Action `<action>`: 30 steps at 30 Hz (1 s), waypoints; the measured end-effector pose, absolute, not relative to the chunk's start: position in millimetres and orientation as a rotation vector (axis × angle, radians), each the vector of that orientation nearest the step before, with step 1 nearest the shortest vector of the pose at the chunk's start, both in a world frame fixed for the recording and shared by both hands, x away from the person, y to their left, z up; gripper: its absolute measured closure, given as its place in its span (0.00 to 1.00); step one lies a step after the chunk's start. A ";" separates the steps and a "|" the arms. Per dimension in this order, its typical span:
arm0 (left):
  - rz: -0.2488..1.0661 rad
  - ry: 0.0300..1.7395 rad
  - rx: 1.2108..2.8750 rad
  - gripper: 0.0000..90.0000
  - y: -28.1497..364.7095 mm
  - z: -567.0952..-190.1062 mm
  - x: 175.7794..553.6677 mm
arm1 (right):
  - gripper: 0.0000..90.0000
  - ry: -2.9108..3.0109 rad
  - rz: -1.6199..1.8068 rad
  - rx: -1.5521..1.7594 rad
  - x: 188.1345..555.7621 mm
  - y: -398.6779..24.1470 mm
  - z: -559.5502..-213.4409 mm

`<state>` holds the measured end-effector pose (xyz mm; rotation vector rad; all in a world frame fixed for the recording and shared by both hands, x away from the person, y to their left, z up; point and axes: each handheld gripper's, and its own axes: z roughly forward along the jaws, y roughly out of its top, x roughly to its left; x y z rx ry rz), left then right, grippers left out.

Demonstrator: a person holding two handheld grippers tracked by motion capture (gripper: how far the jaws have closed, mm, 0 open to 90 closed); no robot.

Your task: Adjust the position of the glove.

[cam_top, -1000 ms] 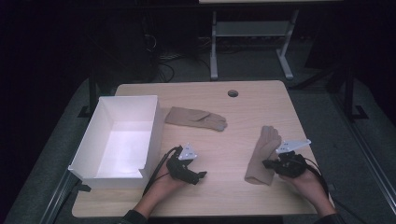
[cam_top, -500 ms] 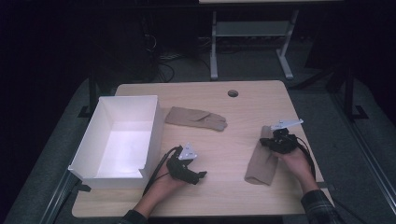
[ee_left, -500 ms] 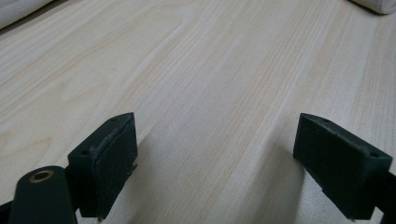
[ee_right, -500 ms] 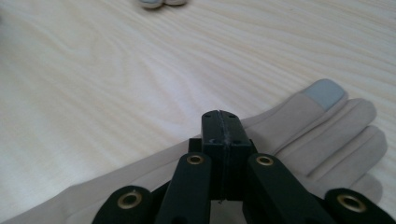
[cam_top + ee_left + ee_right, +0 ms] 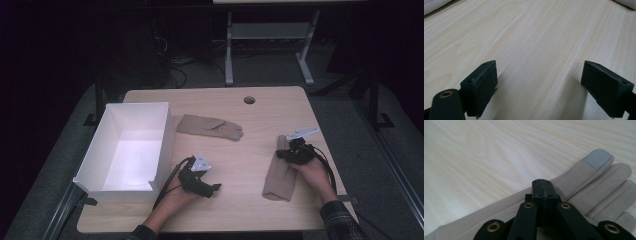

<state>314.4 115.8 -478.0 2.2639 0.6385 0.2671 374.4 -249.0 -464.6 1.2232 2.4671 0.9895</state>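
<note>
Comparing with half a second ago: the right gripper (image 5: 283, 153) has come a little toward the person along the near glove (image 5: 280, 175); the left gripper (image 5: 212, 188), far glove and box lie as they did.
Left gripper: resting low over bare wood near the front edge of the table (image 5: 260, 120), just right of the box; its jaws stand wide apart with nothing between them, and the pads (image 5: 485, 87) show frayed edges in the left gripper view.
Right gripper: on the near glove at the table's right side; in the right gripper view its jaws (image 5: 543, 192) are pressed together, pads meeting, above the glove's finger end.
Hard to tell: whether any glove cloth is pinched between those closed pads; the jaw tips hide the spot.
Near glove: tan, lying flat, running from the gripper toward the front edge; one fingertip bears a grey patch (image 5: 598, 158); its cuff is cut off in the right gripper view.
Far glove (image 5: 210, 127): tan, flat at mid-table, just right of the box.
Box (image 5: 165, 132): white, open-topped, at the table's left; its inside looks bare.
Beyond: a round hole (image 5: 249, 100) near the table's far edge; the floor and frame behind are too dark to read.
</note>
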 end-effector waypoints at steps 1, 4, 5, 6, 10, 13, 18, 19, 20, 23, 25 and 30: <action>0.267 0.639 2.264 0.14 115.8 -478.1 314.3 | 1.00 2.486 1.000 1.209 373.1 -246.5 -464.6; 0.267 0.638 2.264 0.14 115.9 -478.0 314.4 | 1.00 2.520 1.008 1.163 369.4 -239.0 -464.5; 0.267 0.638 2.264 0.14 115.8 -478.1 314.4 | 1.00 2.528 1.018 1.149 368.1 -236.3 -464.8; 0.267 0.638 2.264 0.14 115.8 -478.1 314.4 | 1.00 2.536 1.020 1.132 366.4 -233.8 -464.9; 0.267 0.640 2.264 0.14 115.8 -478.0 314.3 | 1.00 2.578 1.014 1.076 356.1 -223.0 -464.0; 0.266 0.641 2.264 0.14 115.7 -478.0 314.3 | 1.00 2.569 1.005 1.066 353.4 -219.4 -463.9; 0.267 0.633 2.266 0.14 115.7 -478.1 315.8 | 0.84 2.514 1.088 1.102 349.3 -228.0 -454.0; 0.267 0.635 2.266 0.14 115.5 -478.1 316.2 | 0.82 2.490 1.115 1.127 346.5 -232.3 -449.7; 0.264 0.636 2.263 0.14 115.4 -478.3 316.3 | 0.78 2.470 1.118 1.133 343.3 -237.1 -446.3; 0.264 0.637 2.264 0.14 115.3 -478.2 316.0 | 0.66 2.405 1.120 1.149 334.8 -251.4 -440.4; 0.264 0.637 2.263 0.14 115.3 -478.3 316.2 | 0.56 2.363 1.106 1.170 329.7 -258.9 -439.2; 0.268 0.635 2.263 0.15 115.4 -478.2 316.6 | 0.39 2.307 1.071 1.221 317.7 -281.5 -449.1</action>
